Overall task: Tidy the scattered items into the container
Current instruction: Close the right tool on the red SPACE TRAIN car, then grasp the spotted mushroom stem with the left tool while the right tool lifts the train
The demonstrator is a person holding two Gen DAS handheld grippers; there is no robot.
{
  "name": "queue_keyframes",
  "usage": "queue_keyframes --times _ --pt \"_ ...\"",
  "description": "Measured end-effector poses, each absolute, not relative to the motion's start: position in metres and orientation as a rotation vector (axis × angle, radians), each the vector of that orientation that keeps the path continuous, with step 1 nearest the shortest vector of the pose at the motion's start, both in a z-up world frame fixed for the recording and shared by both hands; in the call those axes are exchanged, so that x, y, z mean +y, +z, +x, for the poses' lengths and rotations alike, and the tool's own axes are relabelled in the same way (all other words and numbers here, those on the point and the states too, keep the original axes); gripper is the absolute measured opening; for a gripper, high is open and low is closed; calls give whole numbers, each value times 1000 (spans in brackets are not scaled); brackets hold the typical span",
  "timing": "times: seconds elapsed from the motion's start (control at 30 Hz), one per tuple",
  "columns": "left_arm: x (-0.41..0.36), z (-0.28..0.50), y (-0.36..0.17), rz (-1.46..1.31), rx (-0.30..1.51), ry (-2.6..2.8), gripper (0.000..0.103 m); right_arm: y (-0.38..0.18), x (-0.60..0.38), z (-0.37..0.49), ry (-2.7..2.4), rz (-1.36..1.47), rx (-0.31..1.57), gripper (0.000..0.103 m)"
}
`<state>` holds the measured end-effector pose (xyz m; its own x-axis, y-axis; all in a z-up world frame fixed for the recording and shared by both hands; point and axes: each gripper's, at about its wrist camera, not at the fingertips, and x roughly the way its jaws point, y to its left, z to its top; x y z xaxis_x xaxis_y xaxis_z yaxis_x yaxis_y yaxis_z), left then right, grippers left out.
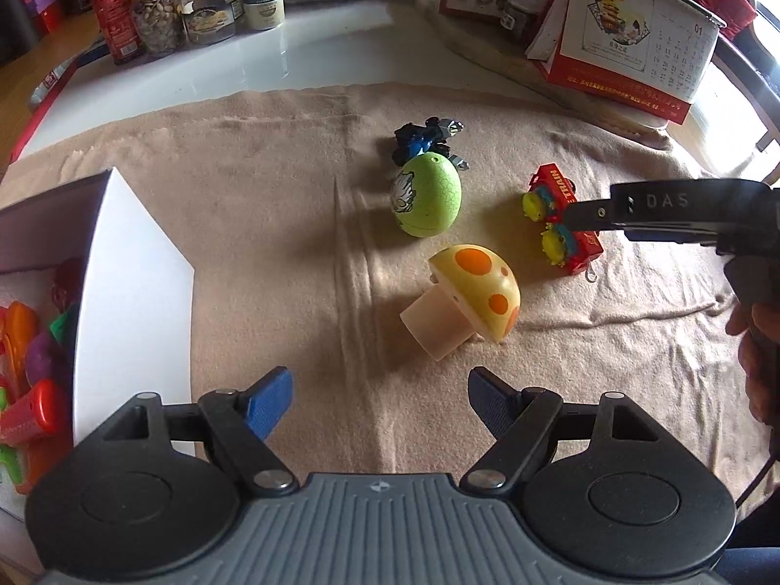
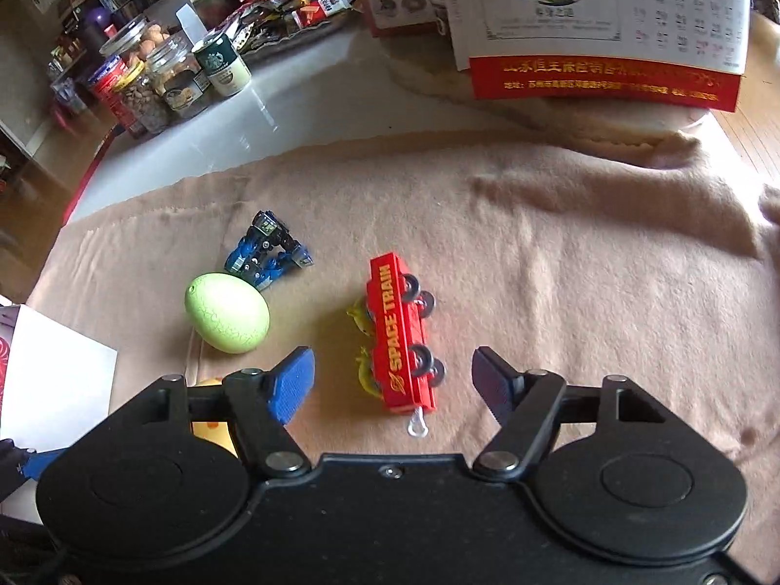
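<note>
Two grippers stand with their jaws parted and nothing between the pads. The left gripper (image 1: 380, 397) hangs over bare beige blanket (image 1: 292, 253), spread wide, touching no toy. The right gripper (image 2: 392, 378) is open about as far; the red train car (image 2: 402, 336) shows in the gap between its blue fingers (image 2: 292, 382), yet neither pad presses on it.

The red train car lies tipped on its side on the blanket, wheels facing right and the "SPACE TRAIN" lettering up in the right wrist view. Its long axis runs roughly away from the right gripper, leaning slightly left at the far end, with its clear hook at the near end.

Left of the train car lies the green egg (image 2: 226, 314), well apart from it. The blue robot toy (image 2: 265, 256) sits just behind the egg, touching or nearly so. The yellow mushroom (image 1: 470, 300), toppled with its stem toward the lower left, lies near the train car. The white box (image 1: 131, 292), already holding colourful toys, stands furthest left of the train car.
</note>
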<state>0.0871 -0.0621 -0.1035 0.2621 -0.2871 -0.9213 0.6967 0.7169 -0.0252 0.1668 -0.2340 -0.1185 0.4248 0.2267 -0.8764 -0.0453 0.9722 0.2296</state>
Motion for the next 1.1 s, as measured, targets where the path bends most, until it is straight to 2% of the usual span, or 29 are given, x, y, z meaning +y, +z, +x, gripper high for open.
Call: queue_keyframes --times 0.03,0.07,0.13,0.17,0.6,0.87,0.93,1.1 --pt "-63 88 -105 435 1123 -692 80 -122 -230 173 165 158 1132 68" --pt "-64 88 -105 438 1125 -694 80 -126 -225 177 157 128 1141 64" --pt "-66 89 -106 438 1128 -696 80 -135 -219 186 155 82 1171 36" --pt "-67 88 -107 440 1128 -699 80 -139 -218 187 157 85 1189 32" --pt "-104 89 -121 463 1123 -701 80 -124 -259 109 188 120 1283 29" --pt "-137 70 -146 621 1082 -767 76 -129 -289 97 192 212 1302 30" --pt "-140 66 -149 662 1052 -774 73 -130 -292 96 199 224 1310 30" --pt "-140 68 -154 654 1067 -811 51 -133 -293 97 224 215 1325 30"
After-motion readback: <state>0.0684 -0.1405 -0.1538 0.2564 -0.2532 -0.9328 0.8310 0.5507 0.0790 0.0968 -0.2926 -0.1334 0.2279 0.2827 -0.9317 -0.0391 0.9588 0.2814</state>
